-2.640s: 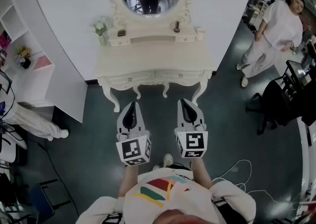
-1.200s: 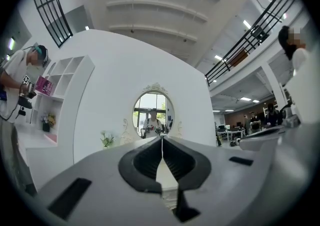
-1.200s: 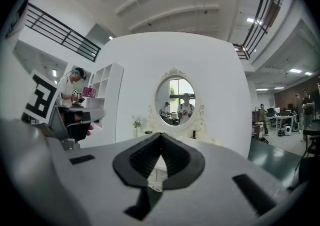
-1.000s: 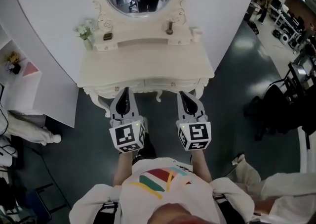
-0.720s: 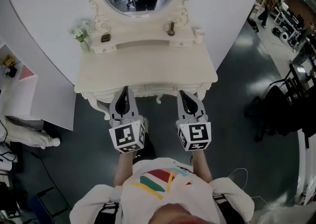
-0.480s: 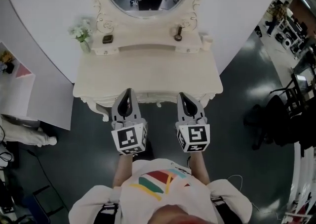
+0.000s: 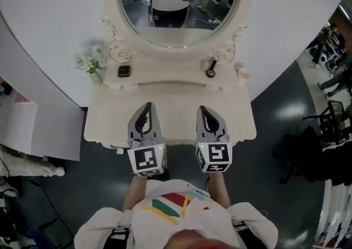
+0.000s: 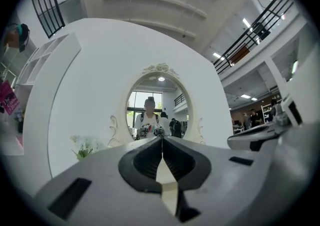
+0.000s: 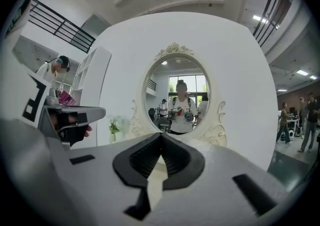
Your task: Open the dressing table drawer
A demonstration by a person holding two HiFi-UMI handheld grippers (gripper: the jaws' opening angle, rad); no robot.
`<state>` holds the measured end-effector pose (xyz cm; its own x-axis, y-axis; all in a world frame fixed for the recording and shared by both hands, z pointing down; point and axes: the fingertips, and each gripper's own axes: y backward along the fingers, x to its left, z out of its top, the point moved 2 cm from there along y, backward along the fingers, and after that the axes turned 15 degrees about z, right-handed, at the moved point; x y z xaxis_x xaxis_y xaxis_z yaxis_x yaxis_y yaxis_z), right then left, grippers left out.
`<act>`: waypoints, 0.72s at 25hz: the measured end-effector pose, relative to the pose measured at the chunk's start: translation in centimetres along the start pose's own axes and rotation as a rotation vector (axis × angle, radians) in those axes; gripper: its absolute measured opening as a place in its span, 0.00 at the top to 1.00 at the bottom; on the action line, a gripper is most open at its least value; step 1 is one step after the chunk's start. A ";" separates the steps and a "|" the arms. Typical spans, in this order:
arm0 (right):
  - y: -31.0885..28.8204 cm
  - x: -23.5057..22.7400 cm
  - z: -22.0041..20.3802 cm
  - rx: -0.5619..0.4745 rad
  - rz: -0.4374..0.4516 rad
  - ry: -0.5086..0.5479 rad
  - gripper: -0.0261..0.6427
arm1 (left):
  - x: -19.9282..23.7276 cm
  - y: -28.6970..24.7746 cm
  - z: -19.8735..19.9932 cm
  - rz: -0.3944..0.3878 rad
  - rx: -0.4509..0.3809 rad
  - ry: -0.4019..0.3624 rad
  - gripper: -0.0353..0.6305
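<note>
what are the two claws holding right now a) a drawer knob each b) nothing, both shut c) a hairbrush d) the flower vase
b: the left claw and the right claw each show their jaws pressed together with nothing between them, above the dressing table.

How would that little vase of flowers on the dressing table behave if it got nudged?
The vase of flowers looks narrow with a spreading bunch on top, so it would probably tip easily. It seems small, so likely light. It stands near the left end of the dressing table, so a push might send it off the edge.
</note>
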<state>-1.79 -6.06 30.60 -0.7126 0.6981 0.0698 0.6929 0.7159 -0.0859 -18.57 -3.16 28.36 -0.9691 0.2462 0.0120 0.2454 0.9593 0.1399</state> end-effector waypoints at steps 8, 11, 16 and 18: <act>-8.4 -3.5 0.5 -0.005 -0.029 0.019 0.96 | 0.6 -8.8 -0.4 -0.032 -0.014 0.039 0.94; -9.9 -4.8 -0.6 0.023 -0.037 0.002 0.96 | 0.0 -10.7 -1.8 -0.046 0.023 0.031 0.94; -11.1 -6.2 -1.4 0.050 -0.043 -0.031 0.96 | -0.7 -12.8 -2.9 -0.049 0.075 0.018 0.94; -11.4 -7.3 -1.4 0.042 -0.049 -0.042 0.96 | -1.3 -13.5 -3.2 -0.049 0.086 0.001 0.94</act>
<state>-4.34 -19.32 32.42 -0.7500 0.6606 0.0335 0.6526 0.7473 -0.1248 -20.65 -16.89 29.59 -0.9801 0.1983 0.0080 0.1984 0.9786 0.0544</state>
